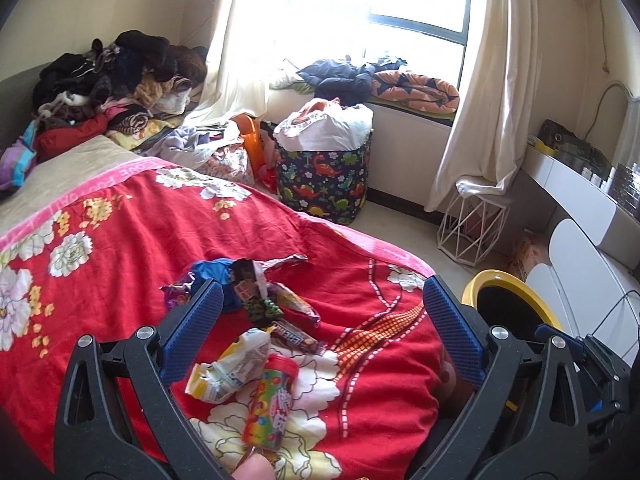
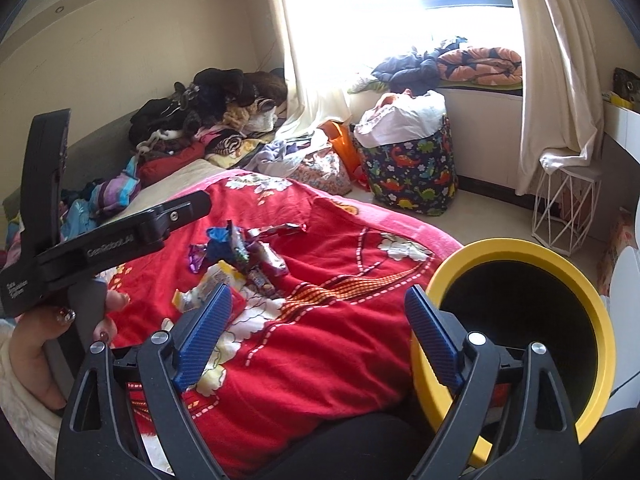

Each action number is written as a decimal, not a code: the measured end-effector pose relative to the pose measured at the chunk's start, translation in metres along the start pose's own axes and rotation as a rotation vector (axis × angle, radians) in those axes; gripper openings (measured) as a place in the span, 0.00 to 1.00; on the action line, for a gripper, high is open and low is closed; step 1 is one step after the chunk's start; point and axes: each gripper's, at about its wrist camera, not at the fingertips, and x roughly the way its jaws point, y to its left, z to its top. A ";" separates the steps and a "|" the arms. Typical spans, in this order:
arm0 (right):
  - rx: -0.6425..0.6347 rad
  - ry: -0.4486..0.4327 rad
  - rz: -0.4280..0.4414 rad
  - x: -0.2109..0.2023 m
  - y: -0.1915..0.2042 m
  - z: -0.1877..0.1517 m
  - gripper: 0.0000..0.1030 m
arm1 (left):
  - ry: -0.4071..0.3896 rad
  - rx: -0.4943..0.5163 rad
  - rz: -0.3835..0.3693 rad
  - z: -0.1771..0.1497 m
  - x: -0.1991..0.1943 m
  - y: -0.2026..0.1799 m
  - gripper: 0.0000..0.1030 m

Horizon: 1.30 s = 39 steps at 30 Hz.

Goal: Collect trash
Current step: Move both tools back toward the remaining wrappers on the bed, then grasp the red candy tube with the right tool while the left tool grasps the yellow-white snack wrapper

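A pile of trash lies on the red flowered blanket (image 1: 132,240): a colourful candy tube (image 1: 272,404), a crumpled white-and-yellow wrapper (image 1: 230,370), a brown candy bar wrapper (image 1: 296,336), and several other wrappers (image 1: 260,292). My left gripper (image 1: 320,316) is open and empty, just above the tube and wrappers. A yellow bin with a black inside (image 2: 520,320) stands at the bed's right edge; it also shows in the left wrist view (image 1: 508,300). My right gripper (image 2: 320,316) is open and empty, its right finger (image 2: 434,340) at the bin's rim. The pile also shows in the right wrist view (image 2: 240,256).
A heap of clothes (image 1: 112,80) lies at the bed's head. A dinosaur-print basket (image 1: 324,172) stands on the floor by the window. A white wire stool (image 1: 472,224) and a white desk (image 1: 580,184) are at the right. The left gripper's body (image 2: 100,248) crosses the right wrist view.
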 end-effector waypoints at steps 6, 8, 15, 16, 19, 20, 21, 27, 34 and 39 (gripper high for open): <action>-0.032 0.021 0.039 0.009 0.018 -0.001 0.84 | 0.003 -0.041 0.037 0.002 0.002 0.023 0.89; -0.045 0.032 0.054 0.014 0.025 -0.001 0.84 | 0.006 -0.054 0.057 0.001 0.004 0.033 0.89; -0.076 0.121 0.115 0.044 0.051 -0.004 0.84 | 0.030 -0.114 0.132 -0.004 0.009 0.075 0.82; -0.081 0.134 0.125 0.050 0.056 -0.005 0.84 | 0.040 -0.124 0.145 -0.005 0.011 0.081 0.78; -0.091 0.181 0.150 0.068 0.069 -0.009 0.84 | 0.065 -0.160 0.174 -0.010 0.016 0.099 0.65; -0.093 0.194 0.153 0.074 0.074 -0.011 0.82 | 0.075 -0.170 0.177 -0.011 0.018 0.103 0.63; -0.094 0.210 0.155 0.080 0.077 -0.012 0.81 | 0.084 -0.178 0.178 -0.012 0.020 0.106 0.57; -0.022 0.316 0.173 0.117 0.083 -0.020 0.76 | 0.155 -0.212 0.148 -0.020 0.037 0.117 0.36; 0.040 0.409 0.220 0.149 0.083 -0.031 0.66 | 0.249 -0.211 0.088 -0.038 0.052 0.119 0.36; 0.072 0.444 0.302 0.157 0.078 -0.034 0.44 | 0.314 -0.226 0.026 -0.051 0.062 0.121 0.36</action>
